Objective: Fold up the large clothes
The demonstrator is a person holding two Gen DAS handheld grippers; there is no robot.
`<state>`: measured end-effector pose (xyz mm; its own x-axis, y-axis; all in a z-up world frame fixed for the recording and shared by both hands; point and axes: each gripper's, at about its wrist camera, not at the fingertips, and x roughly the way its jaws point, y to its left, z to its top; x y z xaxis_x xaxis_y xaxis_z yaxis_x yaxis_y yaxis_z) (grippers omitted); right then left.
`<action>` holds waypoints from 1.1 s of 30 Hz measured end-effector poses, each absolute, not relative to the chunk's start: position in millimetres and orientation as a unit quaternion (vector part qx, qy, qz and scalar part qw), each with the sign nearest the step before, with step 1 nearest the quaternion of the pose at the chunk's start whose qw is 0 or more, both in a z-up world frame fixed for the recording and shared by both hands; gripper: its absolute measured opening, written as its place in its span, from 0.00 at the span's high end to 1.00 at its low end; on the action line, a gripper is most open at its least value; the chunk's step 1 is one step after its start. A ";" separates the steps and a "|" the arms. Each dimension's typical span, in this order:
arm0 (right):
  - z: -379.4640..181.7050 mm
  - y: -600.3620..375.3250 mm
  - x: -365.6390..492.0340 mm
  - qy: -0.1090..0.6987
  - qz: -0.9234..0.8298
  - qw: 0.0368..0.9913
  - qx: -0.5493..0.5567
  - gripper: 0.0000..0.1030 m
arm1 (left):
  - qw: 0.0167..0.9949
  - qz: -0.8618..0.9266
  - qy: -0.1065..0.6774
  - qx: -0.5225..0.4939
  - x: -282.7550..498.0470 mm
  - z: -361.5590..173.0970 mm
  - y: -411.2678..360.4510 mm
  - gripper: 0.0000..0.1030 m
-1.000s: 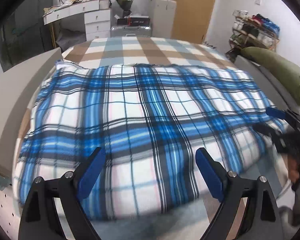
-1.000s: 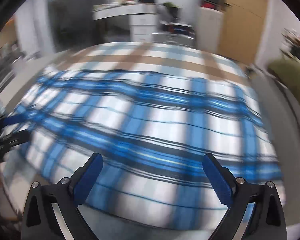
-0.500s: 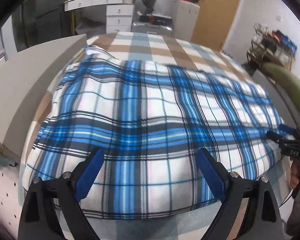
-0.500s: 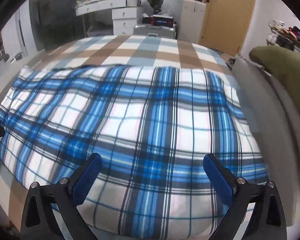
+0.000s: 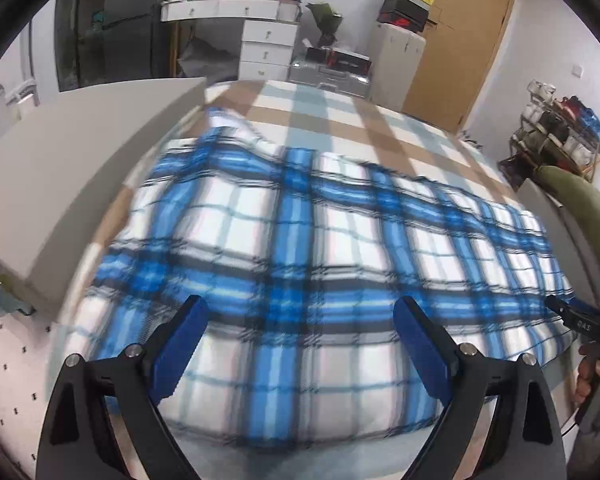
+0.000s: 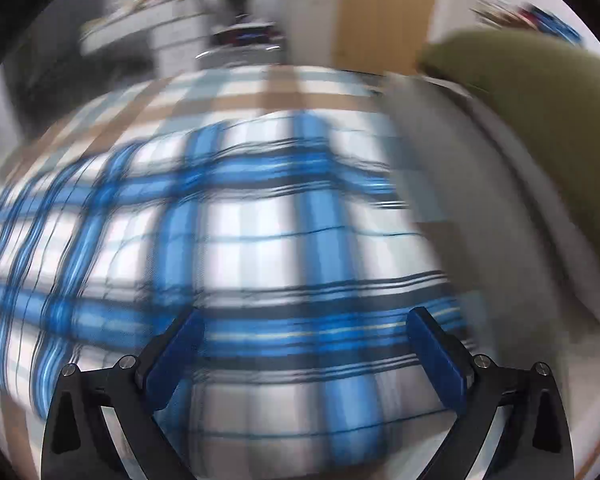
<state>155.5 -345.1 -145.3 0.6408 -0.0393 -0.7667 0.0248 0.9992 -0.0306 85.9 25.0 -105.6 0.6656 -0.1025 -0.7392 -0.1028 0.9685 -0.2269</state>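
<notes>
The bed (image 5: 364,120), covered in a beige, white and pale blue check, fills most of my view, with a plain grey board (image 5: 72,184) along its left side and a grey edge along its right. On it lies the blue plaid cloth (image 5: 320,264), spread flat across the near half of the bed, its near edge running just in front of my 2 tools. An olive cushion (image 6: 540,120) sits on the right side of the bed, beside the cloth's right edge. My left tool (image 5: 300,344) hangs over the cloth's near edge, its 2 blue pads spread wide with nothing pinched. My right tool (image 6: 306,354) hangs near the cloth's right corner, pads equally wide apart and empty; that view is blurred. In the left view its tip shows at the far right.
</notes>
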 end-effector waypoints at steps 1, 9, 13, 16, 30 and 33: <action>-143.1 -349.2 157.5 0.422 -0.026 0.906 0.011 0.02 | 0.902 -0.003 0.415 -0.123 92.7 -107.3 18.9 0.12; -148.8 -246.3 153.5 0.406 0.108 0.905 -0.064 0.02 | 0.897 -0.038 0.439 -0.037 120.3 -121.5 -30.9 0.12; -152.1 -264.7 157.8 0.402 0.083 0.909 -0.067 0.01 | 0.899 -0.041 0.436 -0.012 114.1 -122.5 -31.1 0.11; -155.4 -311.7 167.7 0.435 0.012 0.900 -0.022 0.01 | 0.893 -0.035 0.447 -0.019 113.1 -117.1 -28.9 0.11; -155.3 -245.4 119.4 0.440 0.172 0.874 -0.111 0.01 | 0.877 -0.149 0.452 0.058 95.7 -120.4 -83.6 0.12; -157.1 -287.7 129.0 0.454 0.134 0.878 -0.075 0.00 | 0.879 -0.159 0.449 0.036 94.5 -113.4 -74.5 0.12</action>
